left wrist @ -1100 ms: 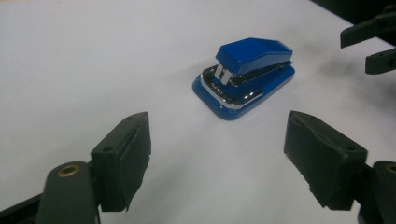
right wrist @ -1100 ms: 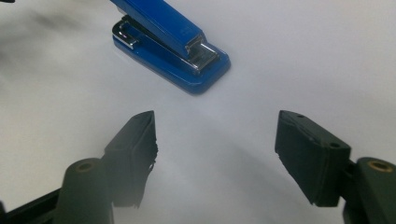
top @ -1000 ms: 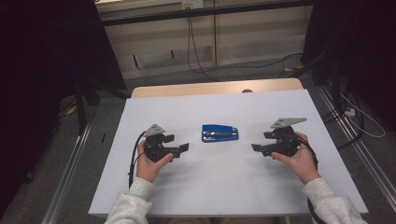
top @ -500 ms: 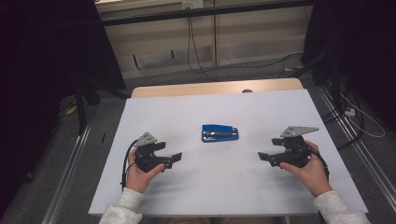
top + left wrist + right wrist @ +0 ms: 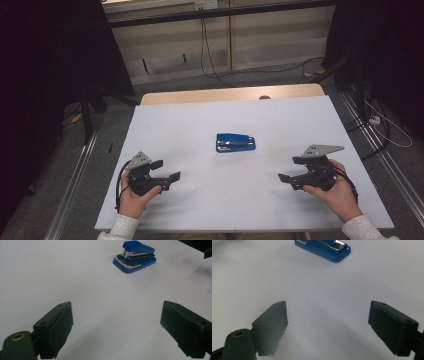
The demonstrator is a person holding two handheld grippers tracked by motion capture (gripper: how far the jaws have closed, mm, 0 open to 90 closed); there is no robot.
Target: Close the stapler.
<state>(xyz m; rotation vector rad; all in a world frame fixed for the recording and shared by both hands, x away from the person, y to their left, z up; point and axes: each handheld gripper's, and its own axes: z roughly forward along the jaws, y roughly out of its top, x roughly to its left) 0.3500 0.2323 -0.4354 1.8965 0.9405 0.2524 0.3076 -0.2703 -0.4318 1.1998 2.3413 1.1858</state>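
Fingers on both of my grippers stand spread wide with nothing between them: in the left gripper view the two black padded fingers (image 5: 56,331) rise from the bottom corners with bare white surface (image 5: 75,277) showing through the gap, and the right gripper view shows the same wide gap over the same white top. From the high view I see my left gripper (image 5: 167,176) low on the near left part of the white rectangular surface (image 5: 175,130), held in the left hand (image 5: 134,192), which wraps the black body from below and behind, the forearm in a pale sleeve coming up from the bottom edge; its fingers point toward the middle of the surface and slightly away from me. My right gripper (image 5: 290,175) sits on the near right side, cradled in the right hand (image 5: 336,192), with its grey three-cornered plate on top and its fingers aimed inward to the left, so the two grippers face each other across the near half. The blue metal-and-plastic stapler (image 5: 235,142) lies flat near the centre of the surface, between the two grippers and farther from me, well apart from both. In the left gripper view the stapler (image 5: 135,255) sits ahead and to the right of the fingers; in the right gripper view it (image 5: 324,248) is at the top edge, partly cut off.
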